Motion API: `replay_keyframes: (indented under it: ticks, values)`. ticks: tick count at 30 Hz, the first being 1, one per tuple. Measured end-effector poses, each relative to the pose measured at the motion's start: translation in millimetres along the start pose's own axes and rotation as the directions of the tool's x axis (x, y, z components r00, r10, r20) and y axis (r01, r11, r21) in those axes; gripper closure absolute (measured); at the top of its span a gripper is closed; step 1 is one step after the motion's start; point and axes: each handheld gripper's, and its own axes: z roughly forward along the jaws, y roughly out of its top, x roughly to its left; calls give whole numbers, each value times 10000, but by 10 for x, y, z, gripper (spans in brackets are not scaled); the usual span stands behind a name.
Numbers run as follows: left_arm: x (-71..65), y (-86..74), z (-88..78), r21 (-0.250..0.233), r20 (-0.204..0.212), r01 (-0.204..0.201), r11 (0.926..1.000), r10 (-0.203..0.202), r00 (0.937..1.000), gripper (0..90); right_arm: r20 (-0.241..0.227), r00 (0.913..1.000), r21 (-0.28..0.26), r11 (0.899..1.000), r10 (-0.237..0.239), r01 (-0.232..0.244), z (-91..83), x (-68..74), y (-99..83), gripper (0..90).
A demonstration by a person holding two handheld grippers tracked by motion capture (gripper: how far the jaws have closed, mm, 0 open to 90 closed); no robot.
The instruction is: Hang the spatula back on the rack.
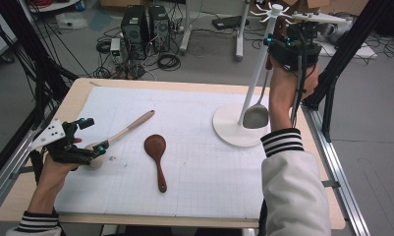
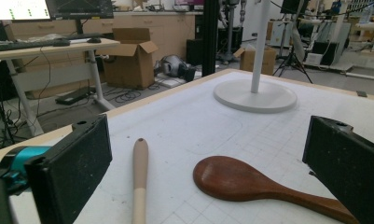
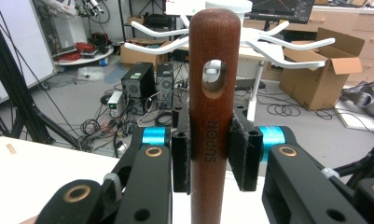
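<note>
My right gripper (image 1: 284, 46) is raised beside the top of the white hook rack (image 1: 256, 73) and is shut on a spatula. Its red-brown wooden handle (image 3: 211, 116) stands upright between the pads, with the hanging hole level with the rack's white hooks (image 3: 287, 49). The grey spatula head (image 1: 256, 116) hangs down by the pole, over the round base. My left gripper (image 1: 94, 135) rests open low at the table's left, at the bowl end of a pale wooden spoon (image 1: 128, 129). A dark brown wooden spoon (image 1: 156, 147) lies flat mid-table, between the open jaws in the left gripper view (image 2: 236, 179).
A white gridded mat (image 1: 194, 162) covers most of the wooden table. The rack's round base (image 1: 229, 125) stands at the mat's back right. Black frame posts (image 1: 332, 73) rise off the table's right edge, with computers and cables on the floor behind.
</note>
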Motion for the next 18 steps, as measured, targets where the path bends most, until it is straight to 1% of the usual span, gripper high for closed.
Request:
replay_keyframes:
  ticks: [9,14,18]
  values:
    - [0,-13,18,37,51,44,10000,-44,10000,17,13,10000,56,10000,7,-7,42,-22,-7,731]
    - [1,-14,17,60,49,48,10000,-48,10000,17,-47,10000,34,10000,63,-62,62,-20,-9,731]
    - [1,-15,15,57,32,64,10000,-64,10000,17,-96,10000,13,10000,17,-16,70,-23,-10,729]
